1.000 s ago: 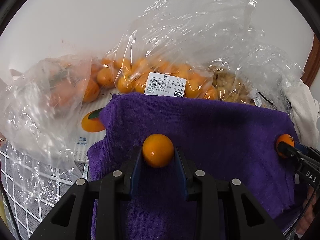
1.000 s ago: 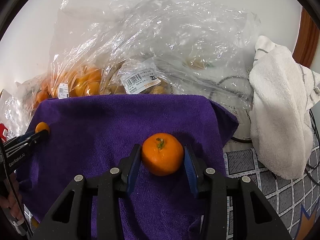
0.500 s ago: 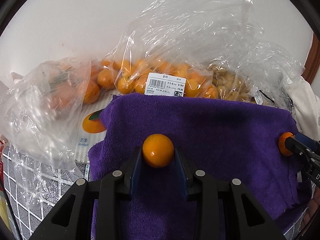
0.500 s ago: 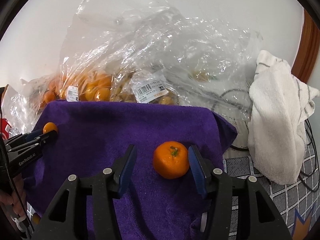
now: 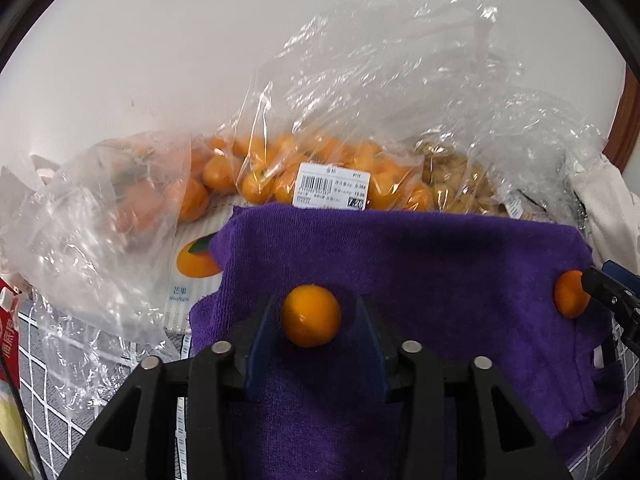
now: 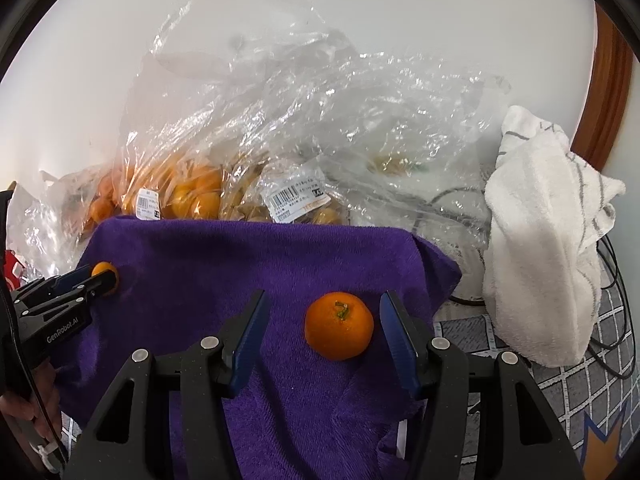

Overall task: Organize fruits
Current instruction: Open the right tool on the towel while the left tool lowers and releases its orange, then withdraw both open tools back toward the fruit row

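A plain white wall is rising in front of me, evenly lit. A brown wooden frame is running up its right edge, and a grey tablecloth with a white grid is lying below.

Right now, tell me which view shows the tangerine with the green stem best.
The right wrist view: the tangerine sits whole on the purple towel, stem up, between the open right tool. The left wrist view shows only its side at the frame's right edge.
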